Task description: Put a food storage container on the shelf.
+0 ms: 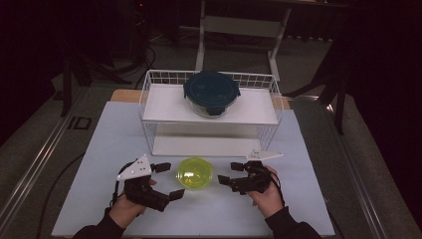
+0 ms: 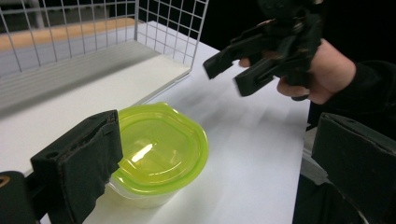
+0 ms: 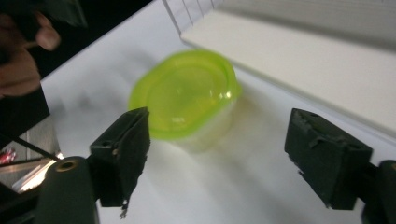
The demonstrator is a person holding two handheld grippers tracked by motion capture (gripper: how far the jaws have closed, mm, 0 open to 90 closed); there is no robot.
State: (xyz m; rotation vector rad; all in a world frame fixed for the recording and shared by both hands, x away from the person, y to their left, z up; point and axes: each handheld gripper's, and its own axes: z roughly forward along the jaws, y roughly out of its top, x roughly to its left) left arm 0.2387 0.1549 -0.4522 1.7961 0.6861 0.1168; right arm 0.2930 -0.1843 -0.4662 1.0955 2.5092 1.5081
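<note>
L claw (image 1: 167, 180) sits at the near-left of the white tabletop (image 1: 99, 164), jaws wide apart, nothing between them; grey plate on top, hand and dark sleeve behind it. Its jaws aim rightward toward the tub, one jaw tip just beside the tub's left edge, other jaw nearer the person. Can't tell if that jaw tip touches the lid.

Centre: small clear tub w/ yellow-green lid (image 1: 195, 173), standing upright on the tabletop, lid on and facing up. Round-ish from above, so no real long axis; lid has slightly squared-off corners. It sits just in front of the rack's lower shelf, apart from it, between the two claws.

Behind it: white wire rack (image 1: 149, 99) w/ two shelves, spanning most of the tabletop's far half. On the upper shelf, round glass container w/ dark teal clip lid (image 1: 211, 91), well apart from the tub and higher up. Rack front is open toward the tub; nothing lies between tub and either claw.

R claw (image 1: 225, 175) at near-right, also spread open and empty, jaws pointing left at the tub, near it but not touching. In the right gripper view the tub (image 3: 187, 100) lies ahead between the two open jaws, a bit blurred; rack's lower shelf runs along behind it
</note>
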